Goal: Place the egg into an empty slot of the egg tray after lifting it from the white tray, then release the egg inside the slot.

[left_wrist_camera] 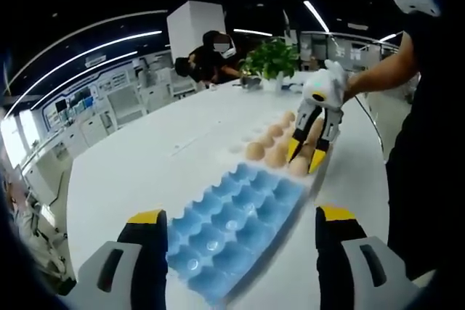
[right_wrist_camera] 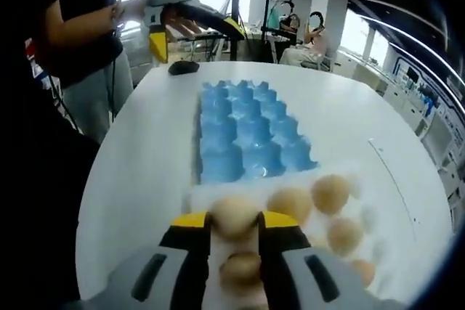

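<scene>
Table (left_wrist_camera: 145, 165) white, open-plan office — right gripper (right_wrist_camera: 234, 231) pinching egg (right_wrist_camera: 232, 213); left gripper (left_wrist_camera: 240, 231) spread.

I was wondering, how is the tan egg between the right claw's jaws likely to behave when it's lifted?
The smooth, rounded tan egg will probably slip if the right claw grips it loosely. Its thin shell likely cracks under a hard squeeze. Set on the flat white table, it would probably roll.
</scene>
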### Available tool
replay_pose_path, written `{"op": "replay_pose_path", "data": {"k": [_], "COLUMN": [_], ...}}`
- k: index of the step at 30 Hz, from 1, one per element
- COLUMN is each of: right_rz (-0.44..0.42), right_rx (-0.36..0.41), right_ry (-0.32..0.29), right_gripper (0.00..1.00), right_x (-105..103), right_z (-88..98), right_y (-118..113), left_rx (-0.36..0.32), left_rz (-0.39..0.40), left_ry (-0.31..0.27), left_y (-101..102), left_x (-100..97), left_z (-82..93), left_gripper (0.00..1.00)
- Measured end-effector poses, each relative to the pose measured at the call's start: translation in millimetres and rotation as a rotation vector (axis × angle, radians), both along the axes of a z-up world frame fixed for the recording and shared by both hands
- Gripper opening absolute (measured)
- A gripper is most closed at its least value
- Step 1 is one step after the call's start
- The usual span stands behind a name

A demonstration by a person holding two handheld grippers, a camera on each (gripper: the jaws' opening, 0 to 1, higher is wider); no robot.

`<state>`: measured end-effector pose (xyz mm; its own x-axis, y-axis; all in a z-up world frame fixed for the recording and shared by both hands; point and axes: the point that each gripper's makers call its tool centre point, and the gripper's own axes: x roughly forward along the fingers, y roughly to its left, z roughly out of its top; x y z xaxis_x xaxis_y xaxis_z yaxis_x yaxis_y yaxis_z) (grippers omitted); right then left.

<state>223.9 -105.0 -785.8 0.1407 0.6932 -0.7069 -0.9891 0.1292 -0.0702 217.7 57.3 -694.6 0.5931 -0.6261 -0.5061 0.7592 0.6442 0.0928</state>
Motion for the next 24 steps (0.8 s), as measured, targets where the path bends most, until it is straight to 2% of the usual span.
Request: {"op": "replay_pose_path", "data": {"k": [3, 9, 12, 16, 24], "right_rz": [0.005, 0.036, 0.019, -0.032, -0.043], "right_rx": [0.002, 0.002, 0.041, 0.131, 0.193], "right_ry": [-0.001, -0.048, -0.041, -0.011, 0.007], "right_gripper": [0.25, 0.25, 0.25, 0.25, 0.25], "right_x": [0, -3, -2, 2, 1], "right_z": [0.9, 9.1, 21.2, 40.7, 52.2], "right_y": [0, 2, 4, 14, 38], "left_rx": [0.004, 0.002, 0.002, 0.004, 0.010], "left_rz": [0.000, 0.007, 0.008, 0.008, 0.010], "left_ry": [0.001, 0.001, 0.003, 0.008, 0.024], "left_y": [1, 5, 6, 9, 14], "left_x": [0.2, 1.7, 1.6, 2.0, 0.4], "left_z": [-0.6, -0.5, -1.3, -3.0, -6.5], "left_gripper": [0.84, 0.83, 0.83, 0.84, 0.89]}}
